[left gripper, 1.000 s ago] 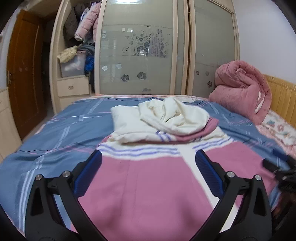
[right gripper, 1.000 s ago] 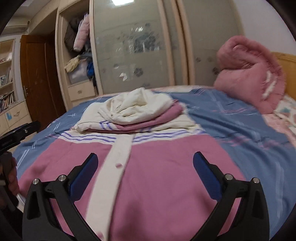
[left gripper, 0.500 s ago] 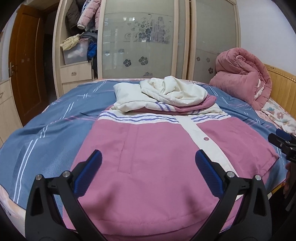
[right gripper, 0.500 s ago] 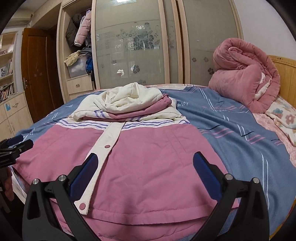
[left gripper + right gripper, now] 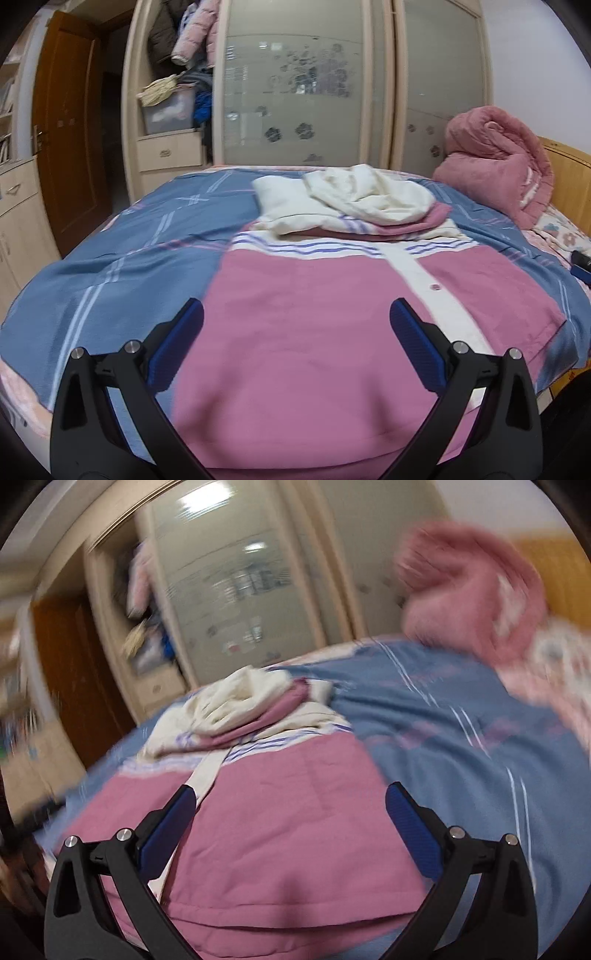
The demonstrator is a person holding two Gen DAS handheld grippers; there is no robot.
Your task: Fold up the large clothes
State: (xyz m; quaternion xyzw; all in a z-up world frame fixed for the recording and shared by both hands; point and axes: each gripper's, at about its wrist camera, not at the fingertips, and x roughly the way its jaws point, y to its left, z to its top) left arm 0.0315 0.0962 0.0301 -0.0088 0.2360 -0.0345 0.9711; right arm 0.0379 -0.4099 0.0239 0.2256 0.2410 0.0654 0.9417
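Pink and cream, the jacket (image 5: 314,332) lies flat on the blue bed cover (image 5: 110,258), its hood end bunched toward 12 o'clock. Both tongs hang over its hem, spread wide and gripping nothing: the left gripper (image 5: 295,347) at 6 o'clock, the right gripper (image 5: 290,827) likewise. A rolled pink quilt (image 5: 495,162) sits at 2 o'clock. The right view is blurred.

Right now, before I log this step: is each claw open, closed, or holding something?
Left claw: open, holding nothing, above the pink jacket.
Right claw: open, holding nothing, above the same jacket.
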